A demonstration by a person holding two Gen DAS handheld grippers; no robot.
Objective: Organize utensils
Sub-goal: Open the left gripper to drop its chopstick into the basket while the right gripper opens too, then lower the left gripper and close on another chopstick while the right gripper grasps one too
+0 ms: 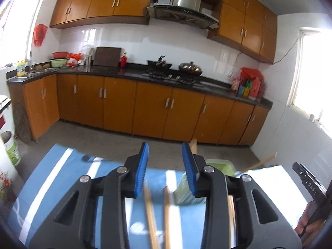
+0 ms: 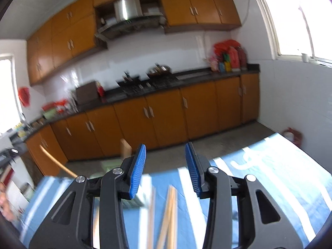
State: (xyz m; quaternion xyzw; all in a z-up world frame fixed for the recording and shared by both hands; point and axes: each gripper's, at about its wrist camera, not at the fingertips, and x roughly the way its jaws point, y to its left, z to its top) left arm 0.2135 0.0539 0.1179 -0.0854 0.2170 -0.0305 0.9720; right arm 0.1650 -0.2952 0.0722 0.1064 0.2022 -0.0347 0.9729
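Several wooden chopsticks [image 1: 150, 211] lie on a blue-and-white cloth [image 1: 62, 178] covering the table, running lengthwise away from the camera; in the left wrist view two blurred sticks sit below the gap between the blue pads, in the right wrist view a small bunch of chopsticks [image 2: 170, 209] lies under the gap, not touched by either pad. Left gripper [image 1: 165, 170] has fingers apart, nothing between the pads. Right gripper [image 2: 165, 170] also has fingers apart and empty. Pale green holder [image 1: 186, 188] sits on the cloth just right of the left gripper's right pad, partly hidden by it; same green holder [image 2: 112, 166] shows behind the right gripper's left finger, blurred. Long wooden stick [image 1: 259, 165] sticks up at a slant from near the holder, seen also in the right view [image 2: 56, 161]. Light wooden block [image 2: 126, 148] stands past the table's far edge. Part of a hand [image 1: 307, 222] on a black handle at the right edge of the left view. Background: orange kitchen cabinets [image 1: 145, 108], dark countertop [image 1: 132, 72], wok on stove [image 1: 191, 68], range hood [image 1: 186, 6]. Right view is motion-blurred
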